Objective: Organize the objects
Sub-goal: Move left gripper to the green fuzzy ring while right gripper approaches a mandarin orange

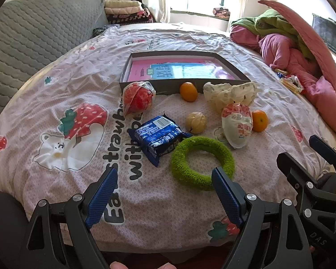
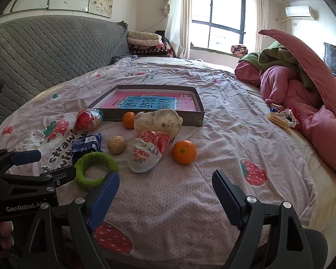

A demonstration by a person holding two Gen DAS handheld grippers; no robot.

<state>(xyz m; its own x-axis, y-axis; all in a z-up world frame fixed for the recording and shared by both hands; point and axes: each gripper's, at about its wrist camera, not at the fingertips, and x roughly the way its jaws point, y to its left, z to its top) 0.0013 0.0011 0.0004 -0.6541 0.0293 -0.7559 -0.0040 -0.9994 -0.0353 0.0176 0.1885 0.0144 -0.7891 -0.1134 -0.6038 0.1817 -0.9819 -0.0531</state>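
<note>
Loose items lie on a strawberry-print bedsheet in front of a shallow dark box (image 1: 145,88) (image 2: 186,117) lined with a pink and blue sheet. Nearest is a green fuzzy ring (image 1: 202,162) (image 2: 95,169), with a blue snack pack (image 1: 158,136) (image 2: 86,145) beside it. Behind sit a walnut (image 1: 196,122) (image 2: 117,144), a white-red packet (image 1: 236,124) (image 2: 146,152), two oranges (image 1: 188,91) (image 2: 184,151), a red wrapped ball (image 1: 137,97) (image 2: 88,120) and a crumpled pale bag (image 1: 229,94) (image 2: 158,120). My left gripper (image 1: 164,187) hovers open just short of the ring. My right gripper (image 2: 165,189) is open over bare sheet.
A grey quilted headboard (image 2: 51,47) runs along the left. Pink and green bedding (image 2: 302,85) is heaped at the right, with small snack packets (image 2: 280,116) beside it. Folded blankets (image 2: 143,42) sit by the window. The bed's near edge lies just below both grippers.
</note>
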